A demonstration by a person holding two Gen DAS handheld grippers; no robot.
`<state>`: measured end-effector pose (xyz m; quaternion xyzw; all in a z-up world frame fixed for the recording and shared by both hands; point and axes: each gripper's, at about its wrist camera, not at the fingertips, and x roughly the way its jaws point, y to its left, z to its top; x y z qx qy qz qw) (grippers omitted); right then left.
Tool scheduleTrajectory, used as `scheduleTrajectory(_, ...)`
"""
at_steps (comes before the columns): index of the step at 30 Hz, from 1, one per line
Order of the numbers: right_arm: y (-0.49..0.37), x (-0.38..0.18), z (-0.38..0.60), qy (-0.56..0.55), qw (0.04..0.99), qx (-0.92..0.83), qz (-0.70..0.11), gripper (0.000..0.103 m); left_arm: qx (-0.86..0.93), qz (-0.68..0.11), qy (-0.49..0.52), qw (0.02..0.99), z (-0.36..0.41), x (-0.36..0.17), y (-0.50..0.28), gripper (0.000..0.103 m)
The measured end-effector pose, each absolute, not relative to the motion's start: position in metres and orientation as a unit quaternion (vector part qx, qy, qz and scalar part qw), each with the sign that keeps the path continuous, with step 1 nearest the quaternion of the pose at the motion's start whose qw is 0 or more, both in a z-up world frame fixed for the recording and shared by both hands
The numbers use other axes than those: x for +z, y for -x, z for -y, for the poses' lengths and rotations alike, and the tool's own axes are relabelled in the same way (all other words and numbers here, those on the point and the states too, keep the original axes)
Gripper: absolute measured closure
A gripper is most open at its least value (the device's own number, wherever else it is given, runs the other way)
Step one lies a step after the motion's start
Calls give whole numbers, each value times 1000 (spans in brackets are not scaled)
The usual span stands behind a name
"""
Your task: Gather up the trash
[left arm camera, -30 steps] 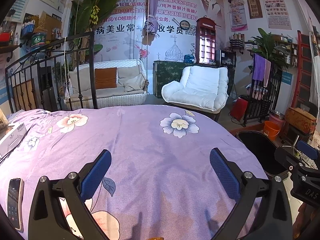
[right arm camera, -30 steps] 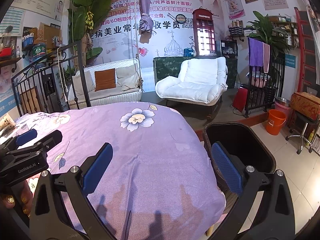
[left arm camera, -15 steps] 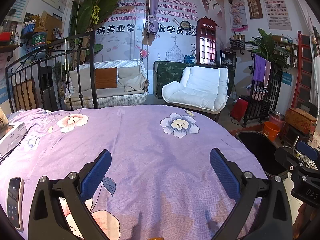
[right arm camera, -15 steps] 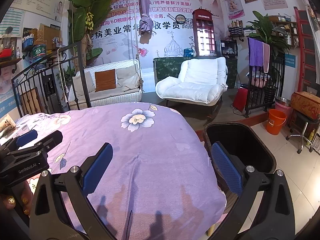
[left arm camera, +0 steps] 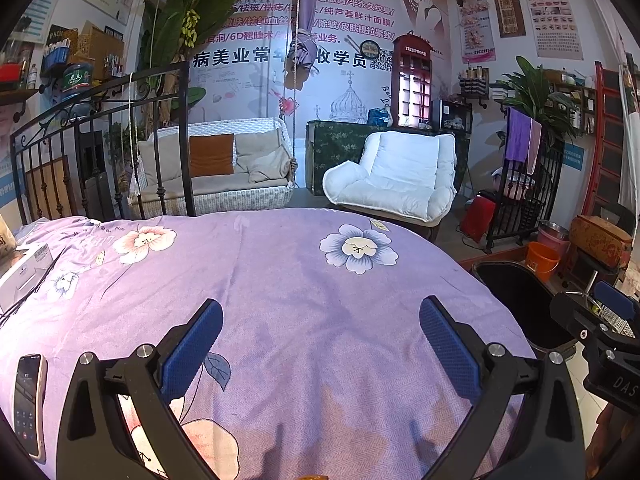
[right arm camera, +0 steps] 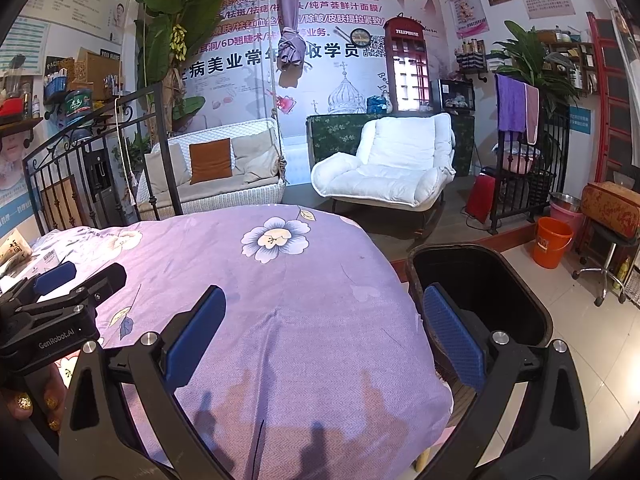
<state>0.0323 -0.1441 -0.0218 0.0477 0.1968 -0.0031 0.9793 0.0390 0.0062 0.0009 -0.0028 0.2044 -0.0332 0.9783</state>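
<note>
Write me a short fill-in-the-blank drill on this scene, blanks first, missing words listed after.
1. Both the left gripper and the right gripper are ____ and hold nothing.
2. The cloth on the table is ____ with a flower print.
3. The black bin stands on the floor at the table's ____ side.
4. The phone lies on the cloth at the far ____ of the left wrist view.

Missing words: open; purple; right; left
</note>
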Motion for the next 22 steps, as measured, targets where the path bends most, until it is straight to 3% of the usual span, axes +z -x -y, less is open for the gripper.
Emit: scheduleTrajectory(22,-31,-24,144,-51,979,-4,-199,5,-38,-207,7,978,-4,-4,-39,5)
